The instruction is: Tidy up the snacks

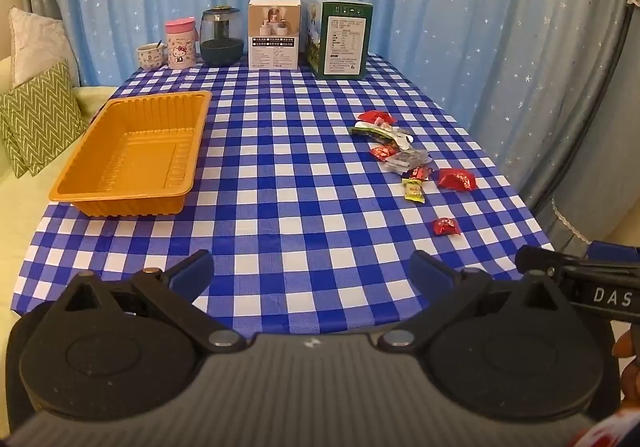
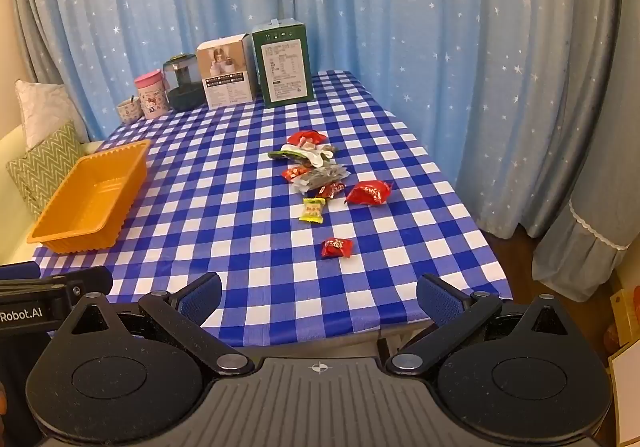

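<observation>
The desk [image 1: 280, 175] wears a blue and white checked cloth. An orange tray [image 1: 132, 155] sits on its left side, with nothing in it. At the far edge stand a green box [image 1: 340, 35], a white box [image 1: 274, 35], a dark jar [image 1: 222, 37], a pink cup [image 1: 181, 43] and a small mug [image 1: 151, 55]. The snacks [image 2: 320, 179] lie in a little pile on the right side — well apart from the tray. One small red candy [image 2: 337, 247] lies alone, nearer the desk's front edge. The left gripper [image 1: 312, 267] and the right gripper [image 2: 320, 287] both stand wide — holding nothing.

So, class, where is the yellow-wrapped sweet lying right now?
In the right wrist view the yellow-wrapped sweet lies mid-table on the checked cloth, just below the snack pile and left of a large red packet.
</observation>
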Motion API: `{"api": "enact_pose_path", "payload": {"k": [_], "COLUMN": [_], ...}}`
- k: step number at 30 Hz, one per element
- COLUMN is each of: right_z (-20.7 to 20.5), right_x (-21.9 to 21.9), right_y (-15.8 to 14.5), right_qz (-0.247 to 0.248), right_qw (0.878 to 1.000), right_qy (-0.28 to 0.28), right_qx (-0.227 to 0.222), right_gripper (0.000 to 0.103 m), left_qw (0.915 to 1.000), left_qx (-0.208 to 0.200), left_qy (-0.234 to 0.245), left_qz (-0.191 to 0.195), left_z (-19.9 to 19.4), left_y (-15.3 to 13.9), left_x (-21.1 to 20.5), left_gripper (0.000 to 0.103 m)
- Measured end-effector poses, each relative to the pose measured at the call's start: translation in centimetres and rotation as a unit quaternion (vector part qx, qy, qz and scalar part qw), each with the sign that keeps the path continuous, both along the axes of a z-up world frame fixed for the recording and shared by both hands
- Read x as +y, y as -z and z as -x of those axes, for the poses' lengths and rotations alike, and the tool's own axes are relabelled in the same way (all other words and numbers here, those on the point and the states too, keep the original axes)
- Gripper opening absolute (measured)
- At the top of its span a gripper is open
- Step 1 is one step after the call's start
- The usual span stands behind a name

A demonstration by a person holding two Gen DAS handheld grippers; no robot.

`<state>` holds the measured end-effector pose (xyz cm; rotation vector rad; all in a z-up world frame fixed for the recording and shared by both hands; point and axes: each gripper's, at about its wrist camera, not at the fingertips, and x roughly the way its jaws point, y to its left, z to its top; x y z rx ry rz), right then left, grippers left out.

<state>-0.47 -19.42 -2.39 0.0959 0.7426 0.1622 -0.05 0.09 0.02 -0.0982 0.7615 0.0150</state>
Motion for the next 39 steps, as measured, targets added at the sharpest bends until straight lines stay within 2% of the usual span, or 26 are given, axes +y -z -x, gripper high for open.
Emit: {"api": "enact_pose_path", "payload": {"k": [8,12,39], "right_z": [0.0,0.4,-0.1], "right_x": [0.1,0.1,0.0], "right_y": [0.2,0.5,0.5], "right_qz": [0.000,0.001,0.000], "right_qw": [1.000,1.000,1.000], "right_qy": [0.001,0.002,0.002], "right_qx": [0.000,0.000,0.003], "right_gripper": [0.103,0.103,0.103], "left_qw": [1.0000,1.0000,1.0000], "left_qx": [-0.001,-0.001,-0.001], "left_qy": [0.003,-0.002,-0.001], "left_qz": [0.004,-0.002,-0.001], "left_z": [0.4,0.0,0.0], "left_y": [0.2,0.2,0.1], "left_x": [1.2,0.2,0.3], "left_gripper": [0.103,0.103,0.103]}}
